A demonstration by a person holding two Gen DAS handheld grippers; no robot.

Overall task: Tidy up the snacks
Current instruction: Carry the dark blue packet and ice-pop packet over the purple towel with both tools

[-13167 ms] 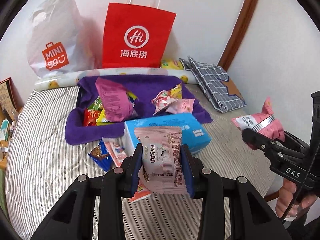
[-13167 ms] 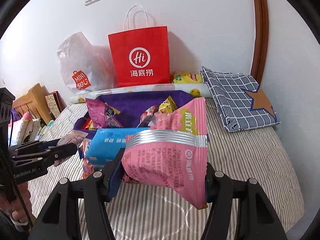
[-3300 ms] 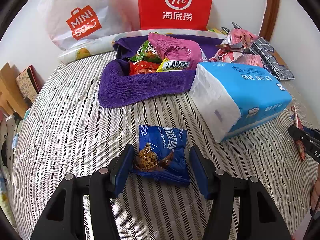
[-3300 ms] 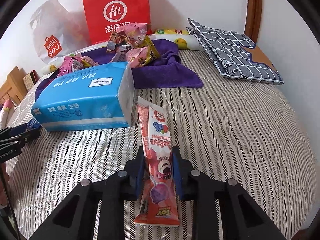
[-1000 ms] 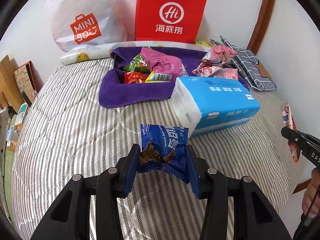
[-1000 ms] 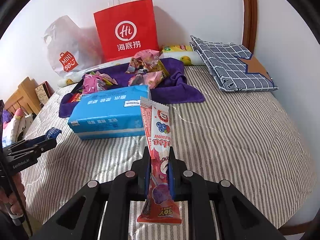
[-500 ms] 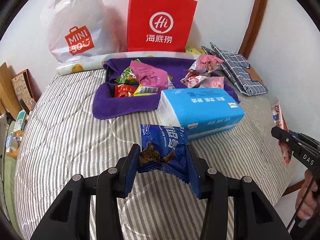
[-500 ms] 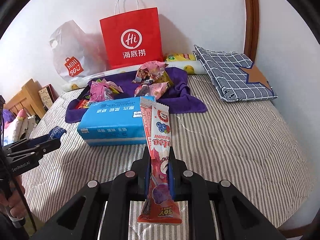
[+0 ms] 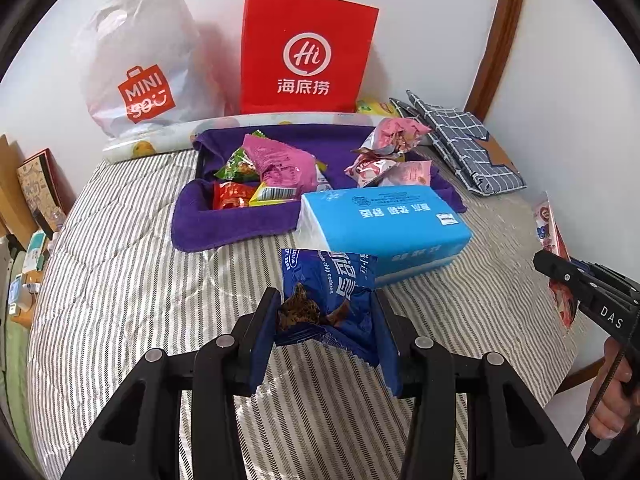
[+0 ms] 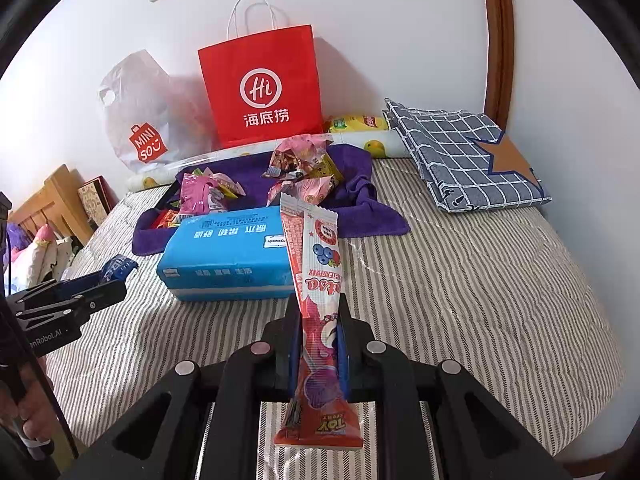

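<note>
Ahead of both grippers: purple cloth-lined tray (image 9: pixel 240 220) piled with crinkly foil snack packs (image 9: pixel 276 166). Left gripper (image 9: pixel 326 340) clamping glossy blue cookie packet (image 9: pixel 332 292); right gripper (image 10: pixel 320 344) pinching long red stick pack (image 10: pixel 320 300).

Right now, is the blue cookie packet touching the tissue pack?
Apart. The right wrist view shows the blue cookie packet in the left hand-held gripper, with striped bedding between it and the tissue pack.

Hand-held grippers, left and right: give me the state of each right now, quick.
Left hand-held gripper: closed on the blue cookie packet.
Right hand-held gripper: closed on the long pink snack packet.
</note>
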